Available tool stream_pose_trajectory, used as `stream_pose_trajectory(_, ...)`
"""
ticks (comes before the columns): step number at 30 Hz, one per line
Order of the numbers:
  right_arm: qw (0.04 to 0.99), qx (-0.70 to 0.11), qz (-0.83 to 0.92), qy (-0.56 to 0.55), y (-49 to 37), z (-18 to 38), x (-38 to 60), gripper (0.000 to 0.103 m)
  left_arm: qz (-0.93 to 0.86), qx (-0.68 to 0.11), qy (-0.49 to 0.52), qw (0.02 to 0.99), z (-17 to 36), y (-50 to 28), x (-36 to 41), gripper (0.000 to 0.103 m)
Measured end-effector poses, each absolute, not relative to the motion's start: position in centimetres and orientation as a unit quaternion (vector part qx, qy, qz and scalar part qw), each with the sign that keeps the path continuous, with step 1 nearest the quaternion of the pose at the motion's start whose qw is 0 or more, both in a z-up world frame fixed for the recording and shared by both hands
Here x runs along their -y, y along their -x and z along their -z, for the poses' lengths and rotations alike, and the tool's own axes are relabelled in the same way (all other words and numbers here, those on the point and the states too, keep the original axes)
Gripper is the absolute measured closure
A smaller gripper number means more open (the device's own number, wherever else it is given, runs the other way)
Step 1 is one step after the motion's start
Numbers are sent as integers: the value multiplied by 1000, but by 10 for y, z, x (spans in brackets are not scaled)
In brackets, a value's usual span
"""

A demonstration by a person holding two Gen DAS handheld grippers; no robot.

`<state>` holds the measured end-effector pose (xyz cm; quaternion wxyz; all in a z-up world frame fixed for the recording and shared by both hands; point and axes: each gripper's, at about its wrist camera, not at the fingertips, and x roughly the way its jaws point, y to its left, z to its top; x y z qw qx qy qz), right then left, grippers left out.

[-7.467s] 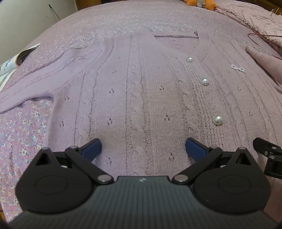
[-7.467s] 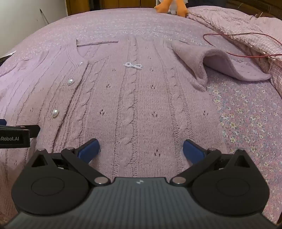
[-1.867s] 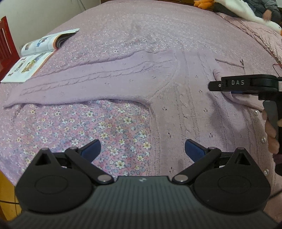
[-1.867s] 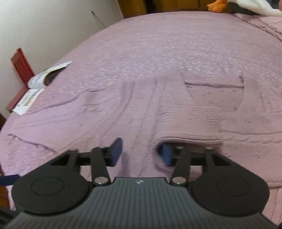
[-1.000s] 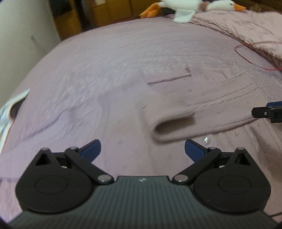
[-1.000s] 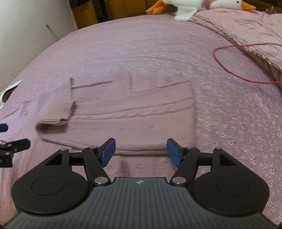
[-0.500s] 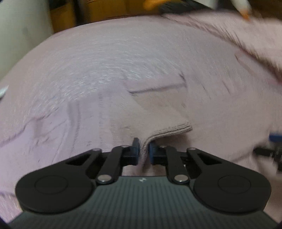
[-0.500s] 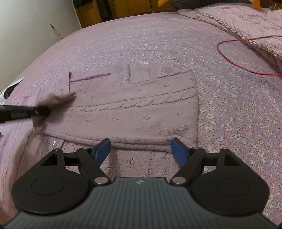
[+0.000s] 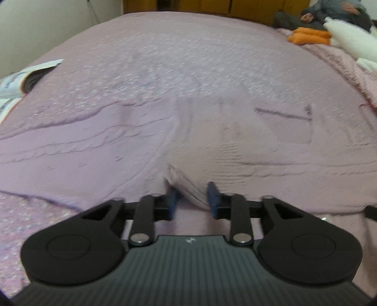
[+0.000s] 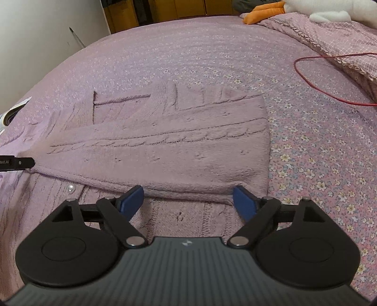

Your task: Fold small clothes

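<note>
A lilac cable-knit cardigan (image 10: 165,153) lies flat on the flowered bedspread (image 10: 318,164). One sleeve is folded across its chest, and the other sleeve (image 9: 70,146) stretches out to the left. My left gripper (image 9: 192,200) sits low at the folded sleeve's cuff (image 9: 186,186). Its jaws are opening, and the cuff lies loose between the blue pads. In the right wrist view, its tip (image 10: 21,162) shows at the cuff end. My right gripper (image 10: 188,200) hovers over the folded sleeve's near edge. Its jaws are opening wide, gripping nothing. A pearl button (image 10: 70,187) shows below the fold.
An open magazine (image 9: 23,77) lies at the bed's left edge by the wall. A red cord (image 10: 329,94) loops on the right beside a bunched quilt (image 10: 341,35). A plush toy (image 10: 261,10) with orange feet lies at the far end, with a person (image 9: 341,11) behind it.
The left gripper, shut on the cuff half a second ago, has sunk toward the cardigan and parted its jaws. The right gripper stayed in place and spread its jaws wider.
</note>
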<state>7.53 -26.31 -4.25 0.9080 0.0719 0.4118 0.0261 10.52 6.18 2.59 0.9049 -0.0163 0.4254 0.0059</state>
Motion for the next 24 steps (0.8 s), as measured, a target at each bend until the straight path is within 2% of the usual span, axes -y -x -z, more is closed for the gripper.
stream_pose_trajectory(3,908,-412,-25,-67,-76,43,261,13,-27,-422,-4,906,-26,-103,-67,49)
stream_pose_trajectory(4,908,-412,-26,-67,-76,44,261,12,-35,-424,-5,905,-25,-103,-70,48)
stream_pose_trajectory(7,909,-409,-33,-75,-75,45,262,9,-54,-432,11,900,-29,-100,-82,48)
stream_pose_trajectory(19,901,-420,-27,-106,-51,19,248,9,-130,-420,43,897,-58,-62,-162,50)
stream_pose_trajectory(24,903,-420,-33,-88,-27,9,228,9,-180,-411,107,887,-58,-51,-217,49)
